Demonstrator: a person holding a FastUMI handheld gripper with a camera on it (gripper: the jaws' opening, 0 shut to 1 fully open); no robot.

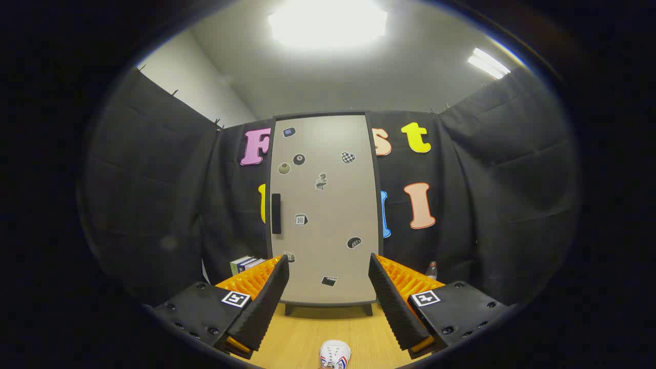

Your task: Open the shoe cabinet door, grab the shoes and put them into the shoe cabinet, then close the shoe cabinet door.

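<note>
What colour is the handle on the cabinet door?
Black. The handle shows in the gripper view, on the closed beige door, beyond the open tool.

We count one shoe cabinet [324,207] standing on the worktop [307,335], with one closed door that carries one dark handle [276,213] and nine small stickers that we can make out. We see one white shoe [334,353] on the wood, between the two fingers [266,302] of the single gripper [328,284], whose jaws stand wide apart with nothing held. Beside the cabinet we count one small stack of books [247,264] and one bottle [431,269].
</note>
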